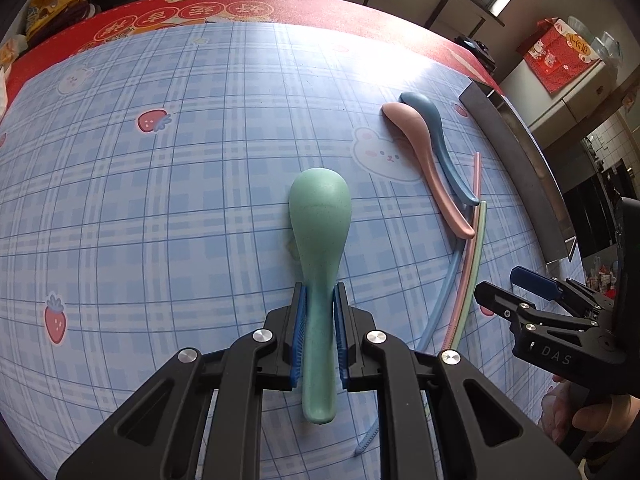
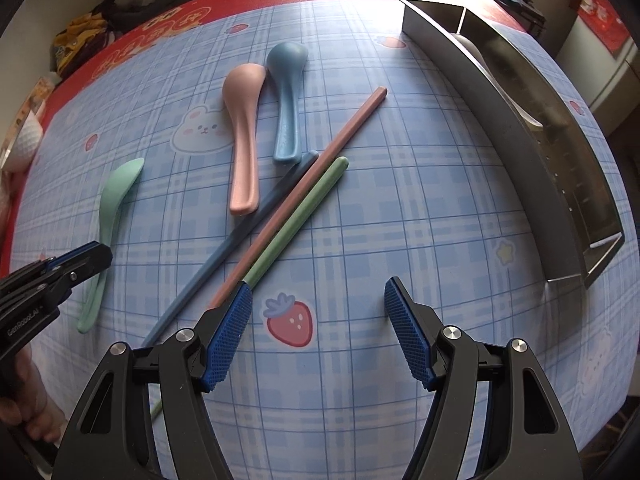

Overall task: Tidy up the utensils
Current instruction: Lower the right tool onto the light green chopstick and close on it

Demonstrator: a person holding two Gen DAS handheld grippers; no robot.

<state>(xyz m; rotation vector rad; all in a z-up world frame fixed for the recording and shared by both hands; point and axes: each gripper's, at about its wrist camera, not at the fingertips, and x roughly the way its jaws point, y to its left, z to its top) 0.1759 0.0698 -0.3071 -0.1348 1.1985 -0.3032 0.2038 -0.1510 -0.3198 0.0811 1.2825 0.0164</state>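
A blue plaid tablecloth (image 2: 400,200) fills the view, with a long metal organiser tray (image 2: 520,152) lying well ahead and to the right of the open right gripper (image 2: 318,332), likely where the utensils are meant to go; something pale already lies in it. Three spoons are out: the left gripper (image 1: 320,332) is clamped on the handle of the green spoon (image 1: 318,240), probably to carry it to the tray, while the pink spoon (image 2: 242,132) and the blue spoon (image 2: 287,96) lie side by side ahead of the right gripper. Three chopsticks, blue (image 2: 248,232), pink (image 2: 320,168) and green (image 2: 304,212), lie bunched just ahead of the right gripper's left finger; its wide jaws hold nothing.
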